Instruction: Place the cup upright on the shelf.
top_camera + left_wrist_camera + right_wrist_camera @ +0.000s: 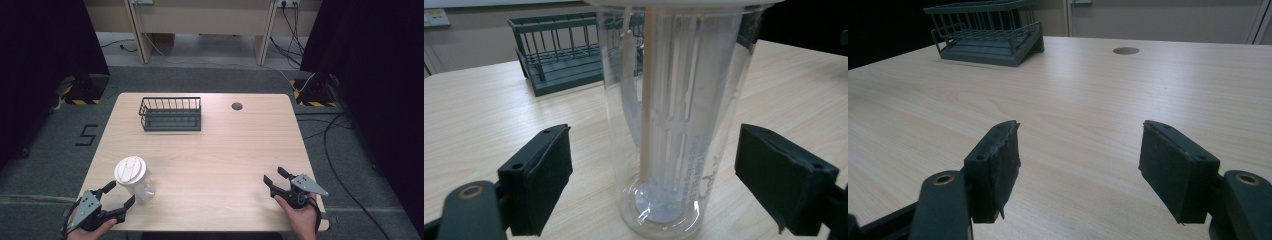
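The clear plastic cup [136,179] with a white lid stands upright near the front left corner of the tabletop [225,160]. The left tongs [119,194] are spread wide, one jaw on each side of the cup, not touching it (the approach step, it seems). Next they probably must close gently on the thin wall. The right tongs [272,176] rest released over bare wood, well apart. A dark wire basket [171,114] waits farther back.

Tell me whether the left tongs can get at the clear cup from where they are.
Probably yes. The left tongs are open, with the clear cup standing upright between the jaws, apart from both pads, and nothing in the way.
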Action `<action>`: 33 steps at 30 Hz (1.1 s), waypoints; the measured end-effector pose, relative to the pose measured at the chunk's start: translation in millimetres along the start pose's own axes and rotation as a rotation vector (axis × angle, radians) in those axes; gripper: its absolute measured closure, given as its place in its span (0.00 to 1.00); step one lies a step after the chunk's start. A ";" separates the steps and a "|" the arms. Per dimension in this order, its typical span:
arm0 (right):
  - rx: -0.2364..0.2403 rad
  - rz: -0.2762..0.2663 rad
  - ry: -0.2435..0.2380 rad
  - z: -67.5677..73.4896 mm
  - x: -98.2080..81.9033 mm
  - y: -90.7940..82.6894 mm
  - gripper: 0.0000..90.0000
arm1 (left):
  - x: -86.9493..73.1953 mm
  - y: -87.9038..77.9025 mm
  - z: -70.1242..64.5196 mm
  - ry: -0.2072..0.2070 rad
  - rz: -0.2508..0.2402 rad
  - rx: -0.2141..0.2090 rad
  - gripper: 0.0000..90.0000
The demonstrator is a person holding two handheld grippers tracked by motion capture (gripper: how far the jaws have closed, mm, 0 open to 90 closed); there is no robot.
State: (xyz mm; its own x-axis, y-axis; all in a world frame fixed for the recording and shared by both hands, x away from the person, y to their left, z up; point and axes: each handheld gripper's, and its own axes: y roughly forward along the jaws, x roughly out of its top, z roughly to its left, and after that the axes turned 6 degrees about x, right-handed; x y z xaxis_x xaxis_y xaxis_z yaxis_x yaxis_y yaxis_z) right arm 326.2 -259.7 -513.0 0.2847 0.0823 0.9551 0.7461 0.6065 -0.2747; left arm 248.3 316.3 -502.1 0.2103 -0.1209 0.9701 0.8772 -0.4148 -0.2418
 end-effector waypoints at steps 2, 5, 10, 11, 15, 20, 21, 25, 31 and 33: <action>0.000 -0.003 0.000 0.1 -0.1 -0.3 0.37 | 0.2 1.9 -1.6 0.002 0.006 -0.004 0.16; 0.002 -0.001 0.002 0.0 -0.1 -0.3 0.37 | 0.8 4.9 -4.1 0.001 0.005 -0.013 0.16; 0.001 0.002 -0.001 0.3 0.1 0.3 0.37 | 2.4 11.1 -7.7 0.010 0.015 -0.010 0.16; 0.001 0.003 0.000 0.3 0.1 0.4 0.37 | 2.8 13.0 -8.0 0.010 0.017 -0.007 0.16; 0.000 0.006 0.003 0.5 0.3 0.5 0.37 | 3.7 18.6 -8.7 0.004 0.025 0.005 0.16; 0.002 0.010 -0.001 0.3 0.4 0.9 0.37 | 4.4 28.2 -10.3 0.016 0.044 0.009 0.16; 0.002 0.011 -0.001 0.3 0.5 0.9 0.37 | 4.7 30.7 -10.6 0.022 0.046 0.007 0.16; 0.003 0.012 -0.002 0.3 0.5 1.1 0.37 | 6.6 37.6 -9.5 0.023 0.052 -0.002 0.15; 0.002 0.013 -0.004 0.5 0.5 1.1 0.37 | 9.3 47.4 -6.8 0.027 0.047 -0.005 0.15; 0.003 0.014 -0.003 0.4 0.6 1.2 0.37 | 9.5 49.8 -6.1 0.023 0.046 -0.007 0.15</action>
State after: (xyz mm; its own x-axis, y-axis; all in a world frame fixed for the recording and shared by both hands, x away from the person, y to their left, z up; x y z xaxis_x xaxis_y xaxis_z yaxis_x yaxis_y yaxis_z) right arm 327.0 -258.5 -512.8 0.2935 0.0934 0.9514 0.7405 0.6072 -0.2880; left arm 291.3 289.0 -505.1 0.2402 -0.1604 0.9574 0.8636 -0.4150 -0.2862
